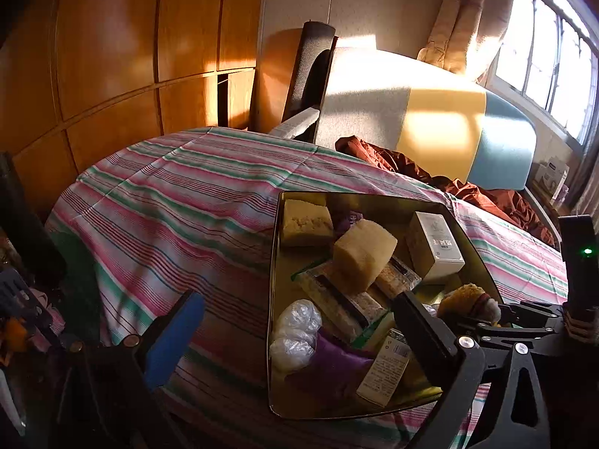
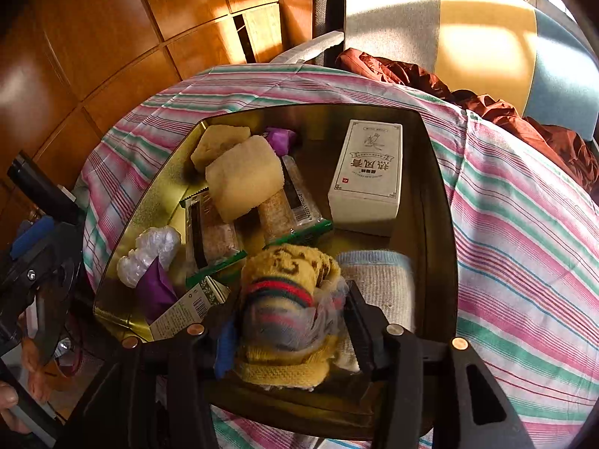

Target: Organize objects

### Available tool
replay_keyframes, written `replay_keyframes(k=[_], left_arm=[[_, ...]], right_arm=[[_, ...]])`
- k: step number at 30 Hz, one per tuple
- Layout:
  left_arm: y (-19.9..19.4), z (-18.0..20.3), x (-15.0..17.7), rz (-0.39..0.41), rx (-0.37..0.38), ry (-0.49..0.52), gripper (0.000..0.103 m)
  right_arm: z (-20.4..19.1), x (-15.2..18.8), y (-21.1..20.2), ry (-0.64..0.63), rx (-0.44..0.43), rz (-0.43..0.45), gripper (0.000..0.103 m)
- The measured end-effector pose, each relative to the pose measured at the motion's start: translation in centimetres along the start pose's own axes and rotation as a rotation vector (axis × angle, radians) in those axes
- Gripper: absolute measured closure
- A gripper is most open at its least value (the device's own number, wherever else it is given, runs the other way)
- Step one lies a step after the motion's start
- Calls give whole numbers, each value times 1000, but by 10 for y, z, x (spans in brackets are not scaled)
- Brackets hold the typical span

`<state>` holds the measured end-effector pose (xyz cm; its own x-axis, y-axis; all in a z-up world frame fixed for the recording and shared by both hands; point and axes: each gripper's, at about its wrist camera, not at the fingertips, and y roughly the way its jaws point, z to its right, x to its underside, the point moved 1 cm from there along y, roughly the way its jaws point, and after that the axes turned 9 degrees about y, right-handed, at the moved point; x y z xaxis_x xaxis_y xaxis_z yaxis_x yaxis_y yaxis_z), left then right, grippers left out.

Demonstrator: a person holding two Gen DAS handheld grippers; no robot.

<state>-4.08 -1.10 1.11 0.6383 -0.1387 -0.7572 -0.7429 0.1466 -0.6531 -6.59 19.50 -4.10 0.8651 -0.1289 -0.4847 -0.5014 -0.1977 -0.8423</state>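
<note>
A gold metal tin sits on the striped cloth and holds two yellow sponges, a white box, snack bars, purple packets and a clear plastic wad. My right gripper is shut on a rolled yellow knit sock and holds it over the tin's near part, beside a pale folded cloth. My left gripper is open and empty, its jaws straddling the tin's left wall. The sock also shows in the left wrist view.
The striped cloth covers a rounded table. A chair with a grey, yellow and blue back stands behind, with a rust-red garment on it. Wooden panels are at the left, a window at the right.
</note>
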Motion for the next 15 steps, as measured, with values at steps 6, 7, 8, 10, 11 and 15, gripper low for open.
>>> replay_keyframes(k=[6,7,8,10,11,15], left_arm=[[-2,-3,5,-14,-40,-14,0],[-3,-3,5,-19,-52,-15,0],[-3,-3,6,-21,-65,-14,0],[-6,-2,8,-16,-99,-2,0],[-7,-2,9,-14,-116,2,0],[-10,-2,15,-14,-130,-19,0]], right_arm=[[-4,1,-9,-1,29,37,27],[-3,1,-13,10,34,52,26],[-1,0,-18,22,41,71,25],[1,0,-29,39,63,112,22],[2,0,-34,47,74,129,22],[3,3,-52,75,180,211,21]])
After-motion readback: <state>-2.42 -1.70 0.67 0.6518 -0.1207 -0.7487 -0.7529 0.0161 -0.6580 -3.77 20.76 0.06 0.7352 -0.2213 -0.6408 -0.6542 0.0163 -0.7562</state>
